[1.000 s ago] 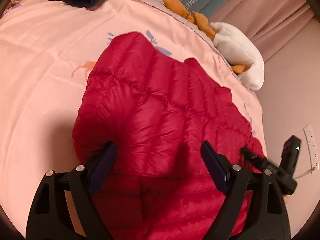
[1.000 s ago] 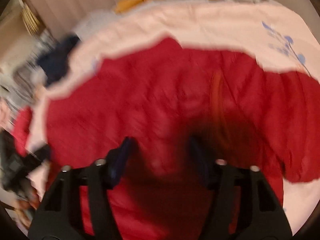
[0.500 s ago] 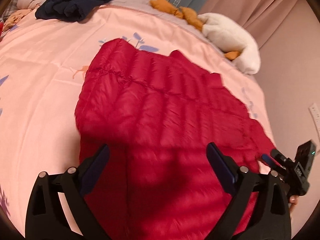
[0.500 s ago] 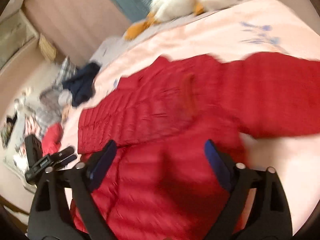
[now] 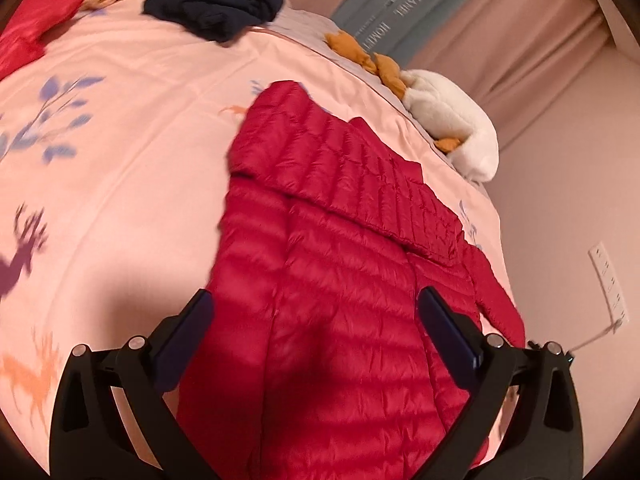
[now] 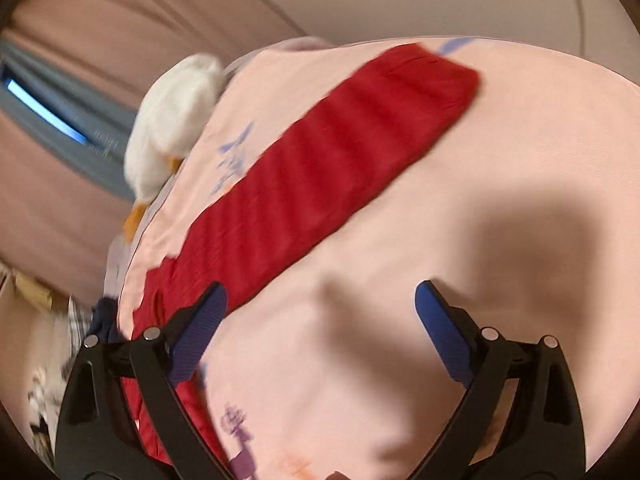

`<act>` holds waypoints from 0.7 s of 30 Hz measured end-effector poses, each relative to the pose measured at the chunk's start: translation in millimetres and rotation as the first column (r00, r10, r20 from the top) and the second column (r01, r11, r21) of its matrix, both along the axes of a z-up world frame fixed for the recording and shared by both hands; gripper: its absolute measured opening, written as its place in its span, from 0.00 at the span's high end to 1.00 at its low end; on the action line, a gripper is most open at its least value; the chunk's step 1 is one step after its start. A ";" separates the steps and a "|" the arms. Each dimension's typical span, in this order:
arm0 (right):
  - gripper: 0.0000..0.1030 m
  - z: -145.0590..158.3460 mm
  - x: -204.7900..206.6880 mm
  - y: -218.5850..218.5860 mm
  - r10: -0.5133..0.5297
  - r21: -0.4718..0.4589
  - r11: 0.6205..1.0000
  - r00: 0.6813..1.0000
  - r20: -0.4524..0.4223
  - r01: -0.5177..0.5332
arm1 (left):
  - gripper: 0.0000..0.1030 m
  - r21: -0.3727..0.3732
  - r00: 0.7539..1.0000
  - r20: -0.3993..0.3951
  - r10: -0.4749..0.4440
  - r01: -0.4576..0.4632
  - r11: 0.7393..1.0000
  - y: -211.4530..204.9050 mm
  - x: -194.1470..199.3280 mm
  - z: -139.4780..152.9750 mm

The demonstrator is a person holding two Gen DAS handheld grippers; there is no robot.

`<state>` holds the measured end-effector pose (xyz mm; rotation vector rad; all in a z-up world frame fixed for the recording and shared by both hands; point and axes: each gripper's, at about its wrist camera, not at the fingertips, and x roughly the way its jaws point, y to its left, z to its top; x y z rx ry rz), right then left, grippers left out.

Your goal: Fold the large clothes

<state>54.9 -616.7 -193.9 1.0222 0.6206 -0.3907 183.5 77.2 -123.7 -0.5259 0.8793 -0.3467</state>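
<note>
Both grippers, left [image 5: 312,320] and right [image 6: 320,312], have drawn back, jaws just spread, empty; red jacket [image 5: 340,280] lies apparently half-folded on bed [image 5: 120,160].

I count one red down jacket [image 5: 344,280] spread on one pink printed duvet [image 5: 120,184], one white plush duck [image 5: 452,120], one dark navy garment [image 5: 216,8], one crumpled red garment [image 5: 32,24], and one wall socket strip [image 5: 610,280].

loads of open pink bedspread [image 5: 120,168] left of the red jacket [image 5: 340,280], just the navy clothes [image 5: 216,4] and plush duck [image 5: 452,120] crowding the far edge
</note>
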 end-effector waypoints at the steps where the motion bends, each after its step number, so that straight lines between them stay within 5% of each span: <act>1: 0.07 -2.5 1.0 -6.2 -0.008 0.015 1.000 1.000 0.016 0.008 | 0.01 -0.001 1.000 -0.005 0.004 -0.004 1.000 0.9 -2.5 0.3; 10: 0.06 -14.1 34.1 -33.4 -0.110 0.068 0.992 0.988 0.104 0.103 | 0.01 0.032 1.000 0.029 0.003 -0.004 0.999 -9.6 -16.9 21.9; 13: 0.13 -18.7 42.6 -42.1 -0.179 0.070 0.983 0.978 0.106 0.172 | 0.01 0.029 0.999 0.033 -0.006 0.005 1.000 -18.5 -15.9 25.2; 16: 0.33 -23.7 46.6 -51.3 -0.225 0.073 0.973 0.970 0.087 0.219 | 0.01 0.034 0.999 0.038 -0.024 0.023 0.999 -29.8 -13.5 27.9; 18: 0.61 -28.1 46.4 -55.9 -0.253 0.073 0.966 0.966 0.055 0.249 | 0.01 0.034 0.998 0.044 -0.036 0.035 0.999 -35.5 -11.9 29.5; 21: 0.83 -36.6 39.3 -63.5 -0.278 0.101 0.957 0.959 0.046 0.273 | 0.01 0.043 0.998 0.051 -0.046 0.044 0.998 -41.2 -10.9 31.2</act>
